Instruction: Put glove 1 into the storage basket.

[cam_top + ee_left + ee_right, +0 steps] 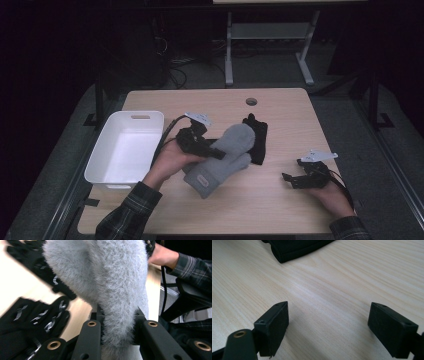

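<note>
We see the left hand-held gripper (216, 152) in the middle of the surface (280, 200), pinching the fluffy grey mitten (225, 157). Its two black jaws squeeze the mitten's soft wool tight from both sides. The black gloves (256, 137) lie just past the mitten, on its far right side. The white bin (107, 172) sits at the left edge. The right hand-held gripper (289, 179) rests low near the right side with its jaws spread wide and bare wood between them.
</note>
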A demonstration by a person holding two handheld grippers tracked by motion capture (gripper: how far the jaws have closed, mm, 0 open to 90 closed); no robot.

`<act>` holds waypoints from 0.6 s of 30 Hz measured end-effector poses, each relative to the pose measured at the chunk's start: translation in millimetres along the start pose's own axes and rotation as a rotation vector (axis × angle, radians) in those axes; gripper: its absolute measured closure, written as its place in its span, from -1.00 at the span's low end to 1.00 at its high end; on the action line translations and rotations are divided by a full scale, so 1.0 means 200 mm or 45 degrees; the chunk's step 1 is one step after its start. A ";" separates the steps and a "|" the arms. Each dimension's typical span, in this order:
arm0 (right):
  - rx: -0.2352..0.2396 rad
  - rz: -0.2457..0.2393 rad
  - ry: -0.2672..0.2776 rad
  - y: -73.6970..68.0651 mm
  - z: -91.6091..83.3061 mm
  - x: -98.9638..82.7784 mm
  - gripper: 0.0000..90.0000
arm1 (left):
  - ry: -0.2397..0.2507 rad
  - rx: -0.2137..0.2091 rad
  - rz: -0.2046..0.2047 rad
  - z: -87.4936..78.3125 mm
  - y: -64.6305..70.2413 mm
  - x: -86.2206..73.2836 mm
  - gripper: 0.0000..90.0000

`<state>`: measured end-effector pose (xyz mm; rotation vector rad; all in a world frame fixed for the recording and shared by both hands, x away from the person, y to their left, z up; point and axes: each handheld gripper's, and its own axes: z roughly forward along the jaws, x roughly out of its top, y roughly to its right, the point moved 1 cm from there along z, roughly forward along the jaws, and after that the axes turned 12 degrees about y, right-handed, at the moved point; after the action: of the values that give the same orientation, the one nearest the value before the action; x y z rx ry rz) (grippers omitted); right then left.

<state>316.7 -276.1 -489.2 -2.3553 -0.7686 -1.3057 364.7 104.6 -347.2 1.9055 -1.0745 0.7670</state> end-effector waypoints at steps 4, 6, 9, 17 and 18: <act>-0.003 0.002 -0.004 0.00 0.00 0.00 -0.65 | 0.020 0.044 -0.020 -0.11 -0.03 0.02 0.68; -0.004 0.003 0.000 0.00 0.00 0.00 -0.66 | 0.031 0.077 -0.045 -0.20 -0.06 0.02 0.68; -0.008 0.007 -0.002 0.00 0.00 0.00 -0.67 | 0.042 0.120 -0.054 -0.28 -0.08 0.02 0.68; -0.012 0.012 -0.002 0.00 0.00 0.00 -0.68 | 0.091 0.213 -0.100 -0.51 -0.15 -0.02 0.68; -0.012 0.010 -0.003 0.00 0.00 0.00 -0.68 | 0.091 0.213 -0.100 -0.51 -0.15 -0.02 0.68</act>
<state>316.9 -276.1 -489.5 -2.3647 -0.7549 -1.3065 378.2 203.6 -309.4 2.0317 -0.9104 0.8971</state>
